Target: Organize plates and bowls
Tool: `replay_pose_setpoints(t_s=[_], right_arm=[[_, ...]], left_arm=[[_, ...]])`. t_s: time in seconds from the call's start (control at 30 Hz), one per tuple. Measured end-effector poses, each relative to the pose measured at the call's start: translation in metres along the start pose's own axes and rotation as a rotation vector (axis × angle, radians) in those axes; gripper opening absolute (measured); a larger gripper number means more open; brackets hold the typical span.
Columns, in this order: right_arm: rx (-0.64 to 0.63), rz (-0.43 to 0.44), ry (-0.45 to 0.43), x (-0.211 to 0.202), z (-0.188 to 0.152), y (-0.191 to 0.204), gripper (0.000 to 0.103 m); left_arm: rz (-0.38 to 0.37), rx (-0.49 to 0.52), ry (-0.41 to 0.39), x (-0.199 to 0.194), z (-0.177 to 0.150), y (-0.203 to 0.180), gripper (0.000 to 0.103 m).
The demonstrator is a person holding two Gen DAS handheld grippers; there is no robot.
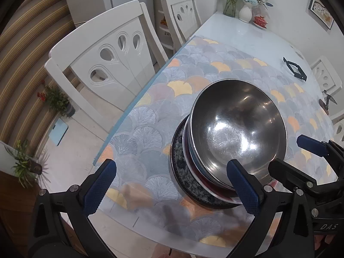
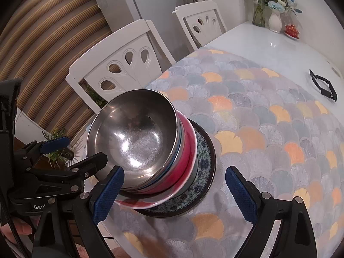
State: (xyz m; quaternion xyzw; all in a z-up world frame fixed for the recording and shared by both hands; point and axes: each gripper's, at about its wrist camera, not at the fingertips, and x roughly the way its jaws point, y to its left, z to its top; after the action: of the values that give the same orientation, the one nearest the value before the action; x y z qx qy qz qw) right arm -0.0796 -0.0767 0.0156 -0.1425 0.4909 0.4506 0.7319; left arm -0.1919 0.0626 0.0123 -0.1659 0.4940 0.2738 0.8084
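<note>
A steel bowl (image 1: 236, 126) (image 2: 137, 133) tops a stack on the table. Under it sit a blue bowl (image 2: 180, 148), a red bowl (image 2: 189, 150) and a white-rimmed dish, all on a dark floral plate (image 1: 182, 172) (image 2: 204, 161). My left gripper (image 1: 172, 187) is open and hovers just left of the stack, its right finger (image 1: 243, 189) in front of the stack's near rim. My right gripper (image 2: 174, 193) is open too, over the stack's near right side, with its left finger (image 2: 107, 193) in front of the bowls. Each gripper shows in the other's view (image 1: 296, 157) (image 2: 75, 152). Neither holds anything.
A fan-patterned cloth (image 2: 268, 129) covers the near part of the table, whose left edge (image 1: 137, 105) is close to the stack. White chairs (image 1: 107, 56) (image 2: 200, 23) stand along that side. At the far end are flower vases (image 1: 245, 10), a red lidded dish (image 1: 260, 20) and a black frame (image 1: 294, 68).
</note>
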Motion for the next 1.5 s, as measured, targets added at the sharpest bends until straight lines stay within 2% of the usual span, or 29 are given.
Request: replay_pose_setpoints(t_s=[1.5], right_arm=[[0.008,-0.003,0.006,-0.0007,-0.0031,-0.0025,0.094]], left_arm=[[-0.013,0.003,-0.015,-0.0024,0.0007,-0.003,0.102]])
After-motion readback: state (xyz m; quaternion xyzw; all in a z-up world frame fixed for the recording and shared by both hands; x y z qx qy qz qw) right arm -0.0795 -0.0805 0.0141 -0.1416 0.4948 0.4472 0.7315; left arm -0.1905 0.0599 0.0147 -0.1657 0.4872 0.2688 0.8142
